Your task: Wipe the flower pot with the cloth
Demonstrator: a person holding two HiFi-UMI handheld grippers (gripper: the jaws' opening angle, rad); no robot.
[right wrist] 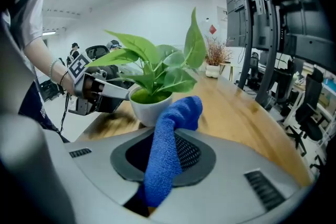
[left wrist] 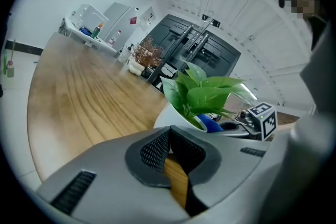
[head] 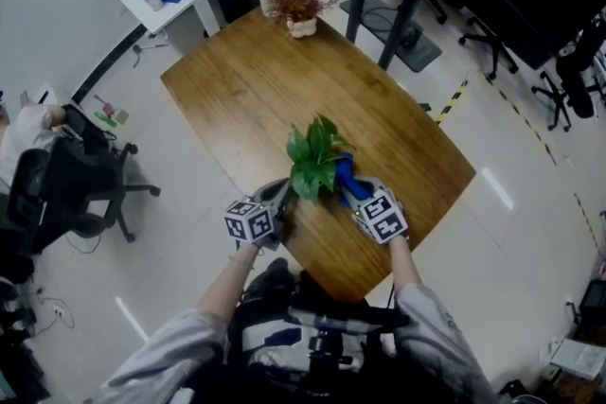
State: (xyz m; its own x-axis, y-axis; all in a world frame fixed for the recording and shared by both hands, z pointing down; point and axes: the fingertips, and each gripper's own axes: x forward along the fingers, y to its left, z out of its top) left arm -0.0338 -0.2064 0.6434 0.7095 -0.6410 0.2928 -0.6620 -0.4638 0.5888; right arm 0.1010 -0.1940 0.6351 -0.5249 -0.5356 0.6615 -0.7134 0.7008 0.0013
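While the wooden desk (head: 237, 90) is lying mostly bare, the work is gathering at its near edge, where the white flower pot (right wrist: 148, 108) with its green leaves (head: 315, 161) is standing upright between the two grippers. The left gripper (left wrist: 169, 132) is pointing at the pot's side with its jaws pressed together and nothing between them. I cannot tell whether its tips are touching the pot or only sitting just beside it, though it looks to be steadying the pot. On the other side, the right gripper (right wrist: 169, 140) is pinching the blue cloth (right wrist: 164, 165) in its jaws, and the cloth's loose end is sticking out forward, reaching the pot's wall just below the rim. Judging by this, the preparation is done: the cloth is in the jaws and its end is sitting at the pot. The wiping itself seems to be only starting or under way — nothing is showing how much of the wall has been covered, and the pot is showing no dirt or wet streak to go by. What is remaining, as far as I can judge, is carrying the cloth around the wall and rim — including the side facing the left gripper.
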